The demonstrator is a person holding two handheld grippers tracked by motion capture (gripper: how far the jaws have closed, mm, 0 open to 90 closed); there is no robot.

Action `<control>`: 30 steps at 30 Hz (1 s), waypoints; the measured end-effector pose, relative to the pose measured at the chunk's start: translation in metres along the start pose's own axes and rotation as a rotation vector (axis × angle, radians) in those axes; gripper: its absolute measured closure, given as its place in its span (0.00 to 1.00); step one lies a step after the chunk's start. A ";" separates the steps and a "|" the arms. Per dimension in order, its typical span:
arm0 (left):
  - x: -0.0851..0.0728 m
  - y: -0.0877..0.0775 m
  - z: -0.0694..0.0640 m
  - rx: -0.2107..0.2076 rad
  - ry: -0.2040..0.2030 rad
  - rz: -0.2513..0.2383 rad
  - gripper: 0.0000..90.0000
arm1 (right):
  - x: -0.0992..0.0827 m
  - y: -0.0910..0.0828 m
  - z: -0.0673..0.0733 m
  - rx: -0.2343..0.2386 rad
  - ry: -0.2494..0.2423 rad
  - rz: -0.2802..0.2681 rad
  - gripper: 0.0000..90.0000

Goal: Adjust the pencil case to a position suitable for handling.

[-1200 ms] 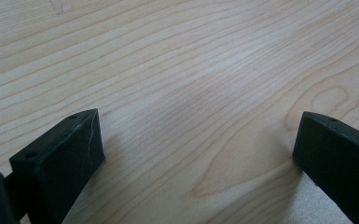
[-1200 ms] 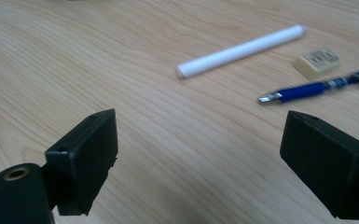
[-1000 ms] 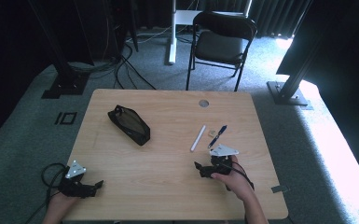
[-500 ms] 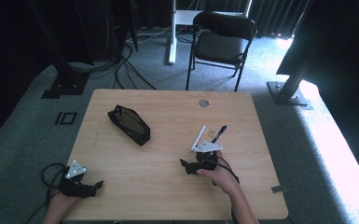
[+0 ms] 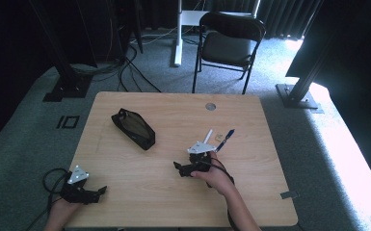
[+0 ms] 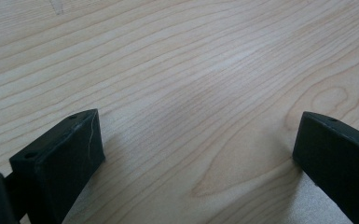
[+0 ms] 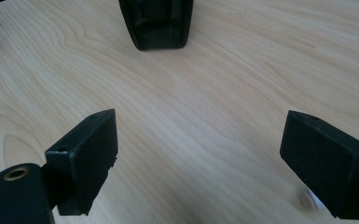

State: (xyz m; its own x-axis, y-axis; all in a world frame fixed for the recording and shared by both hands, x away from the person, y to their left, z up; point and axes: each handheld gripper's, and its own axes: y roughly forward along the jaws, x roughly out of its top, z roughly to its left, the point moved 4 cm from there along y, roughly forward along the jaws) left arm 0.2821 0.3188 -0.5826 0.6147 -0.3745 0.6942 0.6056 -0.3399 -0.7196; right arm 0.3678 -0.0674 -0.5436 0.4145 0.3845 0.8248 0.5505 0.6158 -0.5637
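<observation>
A black zip pouch [image 5: 132, 129] lies on the left half of the wooden table [image 5: 173, 202]; its end also appears at the top of the right gripper view as the pouch [image 7: 156, 23]. A white pen [image 5: 207, 136], a blue pen [image 5: 225, 139] and a small tan piece [image 5: 218, 138] lie right of centre. My right gripper [image 5: 179, 169] rests low near the table's middle, pointing left toward the pouch, open [image 7: 200, 123] over bare wood. At the front left corner my left gripper [image 5: 99, 191] is open [image 6: 198, 126], with nothing but wood between its jaws.
A round cable hole [image 5: 210, 106] sits near the table's far edge. Behind the table stands a black folding chair [image 5: 229, 45], with cables [image 5: 125, 72] on the carpet. A cable [image 5: 50, 185] trails from the left gripper off the table's front left corner.
My right gripper has moved left across the table, away from the pens and toward the pouch. The left gripper has stayed put.
</observation>
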 end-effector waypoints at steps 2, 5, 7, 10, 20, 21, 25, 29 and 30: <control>0.000 0.000 0.000 0.000 0.000 0.000 0.02 | 0.002 0.004 0.001 -0.005 -0.015 -0.004 0.12; 0.000 0.000 0.000 0.000 0.000 0.000 0.02 | 0.006 0.011 0.005 0.002 -0.025 -0.009 0.12; 0.000 0.000 0.000 0.000 0.000 0.000 0.02 | 0.008 0.017 0.008 0.005 -0.037 -0.005 0.12; 0.000 0.000 0.000 0.000 0.000 0.000 0.02 | 0.011 0.023 0.014 0.009 -0.051 -0.019 0.12; 0.000 0.000 0.000 0.000 0.000 0.000 0.02 | 0.026 0.045 0.027 0.051 -0.046 -0.035 0.12; 0.000 0.000 0.000 0.000 0.000 0.000 0.02 | 0.028 0.047 0.027 0.053 -0.041 -0.036 0.12; 0.000 0.000 0.000 0.000 0.000 0.000 0.02 | 0.036 0.054 0.029 0.057 -0.032 -0.043 0.12; 0.000 0.000 0.000 0.000 0.000 0.000 0.02 | 0.043 0.060 0.029 0.049 -0.020 -0.053 0.12; 0.000 0.000 0.000 0.000 0.000 0.000 0.02 | 0.044 0.060 0.028 0.047 -0.017 -0.058 0.14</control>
State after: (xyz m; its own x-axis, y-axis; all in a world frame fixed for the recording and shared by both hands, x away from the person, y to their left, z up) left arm 0.2821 0.3188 -0.5826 0.6144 -0.3747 0.6943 0.6057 -0.3398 -0.7195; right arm 0.3989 0.0063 -0.5400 0.3703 0.3586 0.8569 0.5383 0.6689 -0.5126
